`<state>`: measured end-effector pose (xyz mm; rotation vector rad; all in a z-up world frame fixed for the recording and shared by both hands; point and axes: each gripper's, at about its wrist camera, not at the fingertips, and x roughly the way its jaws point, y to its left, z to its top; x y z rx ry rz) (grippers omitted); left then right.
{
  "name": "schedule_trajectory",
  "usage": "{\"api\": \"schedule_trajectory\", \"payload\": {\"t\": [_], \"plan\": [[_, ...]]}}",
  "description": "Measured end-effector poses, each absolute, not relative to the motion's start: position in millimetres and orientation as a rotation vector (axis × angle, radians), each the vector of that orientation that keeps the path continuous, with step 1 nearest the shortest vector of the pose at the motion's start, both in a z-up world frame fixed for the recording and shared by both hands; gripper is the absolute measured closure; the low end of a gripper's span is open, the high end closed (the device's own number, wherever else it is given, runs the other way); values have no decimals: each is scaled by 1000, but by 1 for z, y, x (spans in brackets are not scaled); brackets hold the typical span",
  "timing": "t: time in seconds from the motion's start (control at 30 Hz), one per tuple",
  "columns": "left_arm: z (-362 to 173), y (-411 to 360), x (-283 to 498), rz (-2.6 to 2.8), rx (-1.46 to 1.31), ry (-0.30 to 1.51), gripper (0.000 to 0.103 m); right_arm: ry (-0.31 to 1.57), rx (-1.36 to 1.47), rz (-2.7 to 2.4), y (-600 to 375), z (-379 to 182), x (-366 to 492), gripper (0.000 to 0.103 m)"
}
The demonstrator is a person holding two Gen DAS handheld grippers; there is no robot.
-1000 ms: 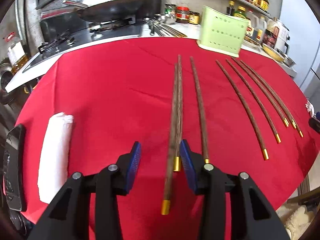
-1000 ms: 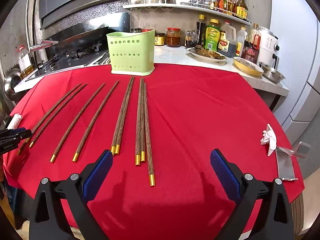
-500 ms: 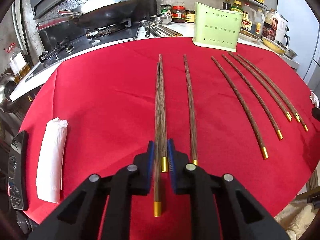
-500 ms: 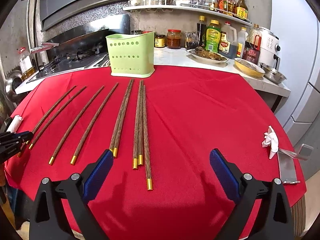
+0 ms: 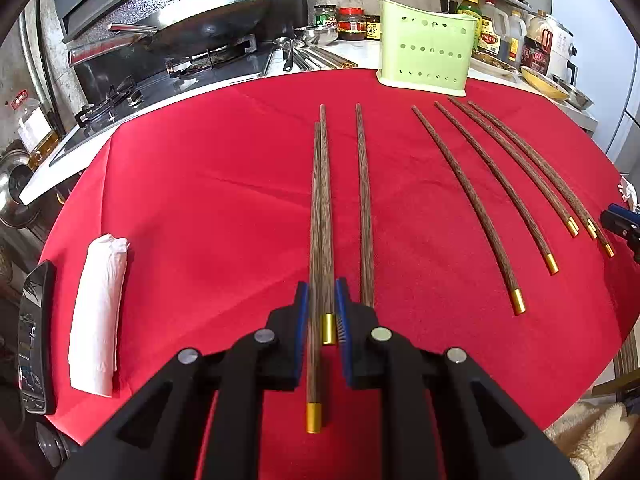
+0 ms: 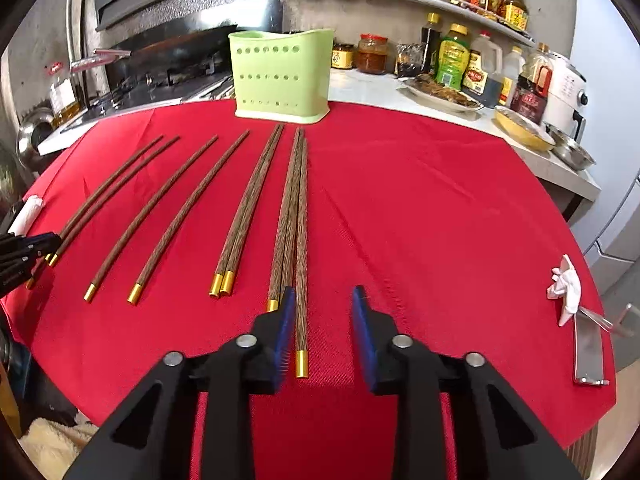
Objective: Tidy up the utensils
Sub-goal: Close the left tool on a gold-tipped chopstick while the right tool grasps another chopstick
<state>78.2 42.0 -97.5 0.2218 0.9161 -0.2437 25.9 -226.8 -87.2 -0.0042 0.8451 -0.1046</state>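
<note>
Several long wooden chopsticks with gold end caps lie side by side on a red tablecloth. My left gripper is shut on a pair of chopsticks near their gold ends. A third chopstick lies just right of it. My right gripper is partly closed, still open, with one chopstick between its pads; two more lie just left of its left pad. A pale green perforated utensil holder stands upright at the far edge; it also shows in the left wrist view.
A rolled white cloth and a dark device lie at the left edge. A crumpled tissue and a metal tool lie at the right. A stove with a wok and a counter with bottles stand behind.
My left gripper has closed fully on the pair of chopsticks. My right gripper has moved left over the rightmost chopsticks and narrowed from wide open to a small gap.
</note>
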Motion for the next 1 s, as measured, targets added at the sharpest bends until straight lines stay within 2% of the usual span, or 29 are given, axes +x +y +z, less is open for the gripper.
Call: {"api": "schedule_trajectory", "payload": {"t": [0.63, 0.77, 1.0], "plan": [[-97, 39, 80, -229, 230, 928, 90, 894, -26, -43, -232, -93, 40, 74], [-97, 37, 77, -244, 243, 933, 90, 915, -41, -36, -232, -96, 43, 80], [-97, 37, 75, -248, 251, 938, 90, 944, -110, -29, -225, -95, 47, 81]]}}
